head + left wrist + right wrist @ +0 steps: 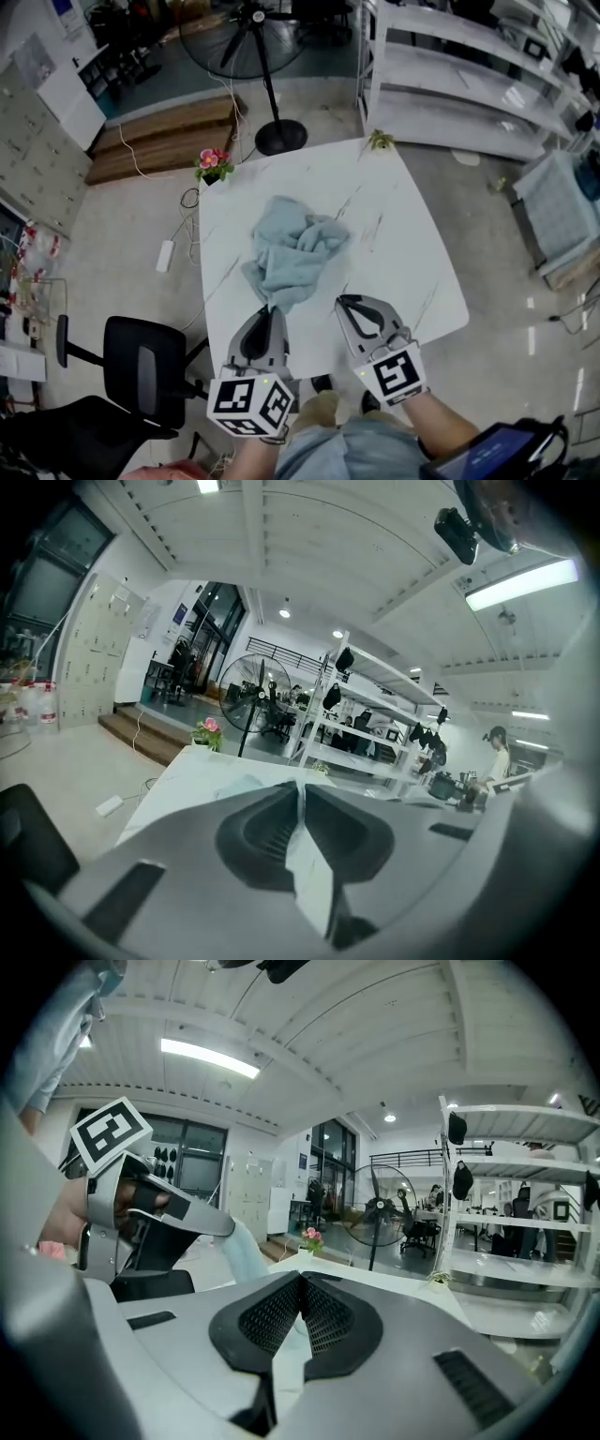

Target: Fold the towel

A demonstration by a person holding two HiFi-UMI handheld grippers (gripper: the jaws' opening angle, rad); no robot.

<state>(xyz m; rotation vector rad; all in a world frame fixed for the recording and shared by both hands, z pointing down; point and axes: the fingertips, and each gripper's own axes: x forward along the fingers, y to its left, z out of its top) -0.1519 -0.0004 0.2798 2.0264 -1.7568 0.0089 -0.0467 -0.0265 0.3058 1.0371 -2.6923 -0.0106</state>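
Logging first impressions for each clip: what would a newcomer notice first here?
A crumpled light-blue cloth towel lies heaped in the middle of the white marble-look table. The left tool pinches its near end, while the right tool beside it is shut and empty. A small pot of pink flowers stands at the table's far left corner.

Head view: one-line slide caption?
Left gripper shut on an edge of the crumpled light-blue cloth towel on the white marbled table; right gripper shut and empty beside it.
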